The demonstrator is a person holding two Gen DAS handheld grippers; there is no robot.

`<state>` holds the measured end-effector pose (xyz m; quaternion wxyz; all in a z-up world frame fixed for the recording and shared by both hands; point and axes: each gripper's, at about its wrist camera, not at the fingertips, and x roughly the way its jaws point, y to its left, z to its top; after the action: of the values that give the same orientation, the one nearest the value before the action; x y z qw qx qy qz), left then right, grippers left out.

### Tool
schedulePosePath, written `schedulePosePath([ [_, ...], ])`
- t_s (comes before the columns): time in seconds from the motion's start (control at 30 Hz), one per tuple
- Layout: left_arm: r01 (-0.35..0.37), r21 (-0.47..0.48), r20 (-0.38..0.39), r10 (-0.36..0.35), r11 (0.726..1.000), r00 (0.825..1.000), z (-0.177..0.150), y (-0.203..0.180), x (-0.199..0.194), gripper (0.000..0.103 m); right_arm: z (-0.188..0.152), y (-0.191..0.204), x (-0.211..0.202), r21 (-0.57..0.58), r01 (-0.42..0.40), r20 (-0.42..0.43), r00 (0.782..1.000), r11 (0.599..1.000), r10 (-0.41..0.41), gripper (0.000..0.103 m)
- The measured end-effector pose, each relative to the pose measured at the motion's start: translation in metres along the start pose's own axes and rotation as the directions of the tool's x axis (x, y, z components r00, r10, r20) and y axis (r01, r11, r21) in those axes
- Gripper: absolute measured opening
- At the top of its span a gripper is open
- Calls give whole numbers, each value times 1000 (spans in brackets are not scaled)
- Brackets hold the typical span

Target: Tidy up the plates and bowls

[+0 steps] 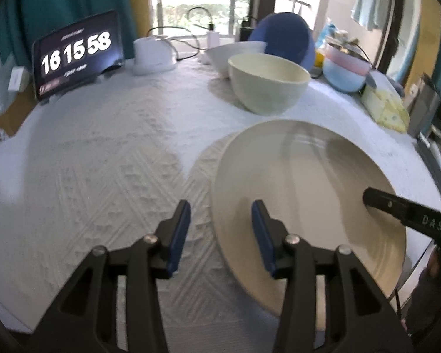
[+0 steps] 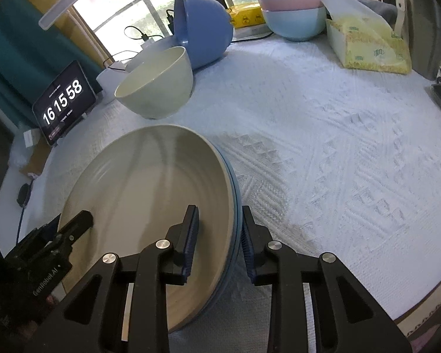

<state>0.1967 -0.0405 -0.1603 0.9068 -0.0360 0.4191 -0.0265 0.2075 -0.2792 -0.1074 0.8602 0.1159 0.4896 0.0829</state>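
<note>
A cream plate [image 1: 305,194] lies on the white tablecloth, on top of a blue plate whose edge [image 2: 235,194] shows in the right wrist view. My left gripper [image 1: 220,229] is open, its jaws straddling the plate's left rim. My right gripper [image 2: 219,238] is open, its jaws straddling the right rim of the cream plate [image 2: 150,206] and blue plate. A pale green bowl [image 1: 267,82] stands upright behind the plates, and also shows in the right wrist view [image 2: 158,88]. A white bowl [image 1: 235,51] sits behind it.
A dark blue bowl [image 2: 203,32] lies tipped on its side at the back. Stacked pink and light blue bowls [image 2: 294,14] stand at the back right beside a yellow tissue box [image 2: 370,47]. A tablet clock [image 1: 76,56] stands at the back left, next to a white device [image 1: 153,56] with cables.
</note>
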Motion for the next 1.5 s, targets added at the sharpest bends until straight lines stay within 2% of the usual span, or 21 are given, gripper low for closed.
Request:
schedulePosePath([
  [0.07,14,-42,-2,-14,999,1000,-1,9,1,55,0,0,0,-9,-4,1,1000,1000,4,30],
  [0.17,78,-108,-23,-81,991,996,-2,20,8,65,1,1,1,-25,-1,2,1000,1000,1,31],
  [0.23,102,-166,-29,-108,981,994,-4,27,12,76,0,1,1,-28,-7,-1,1000,1000,7,33],
  [0.27,125,-191,-34,-134,974,990,-6,30,15,79,0,1,2,-26,-14,-4,1000,1000,14,39],
  [0.33,123,-153,-31,-129,981,991,-7,21,16,82,-2,3,4,-29,-44,1,999,999,44,51],
  [0.37,120,-117,-38,-125,986,991,-7,12,17,82,-3,6,4,-41,-43,8,999,998,43,56],
  [0.47,183,-59,-41,-185,981,982,-10,-6,16,80,-7,11,3,-37,-33,28,999,999,34,59],
  [0.5,204,-50,-42,-206,978,978,-10,-11,15,72,-7,11,3,-33,-29,34,999,999,30,58],
  [0.57,198,-60,-42,-201,978,979,-9,-14,15,71,-6,8,1,-19,-28,39,999,999,28,51],
  [0.63,192,-73,-41,-195,979,980,-8,-12,14,64,-5,3,-1,6,-38,36,999,999,38,46],
  [0.73,180,-94,-47,-185,979,982,-5,-9,14,59,-5,3,-1,8,-39,35,999,999,39,44],
  [1.07,162,-94,5,-162,982,987,-2,4,1,55,2,13,-4,2,-64,49,997,998,63,44],
  [1.5,146,-148,59,-139,978,989,12,44,-11,55,21,57,3,-66,-78,46,996,995,82,44],
])
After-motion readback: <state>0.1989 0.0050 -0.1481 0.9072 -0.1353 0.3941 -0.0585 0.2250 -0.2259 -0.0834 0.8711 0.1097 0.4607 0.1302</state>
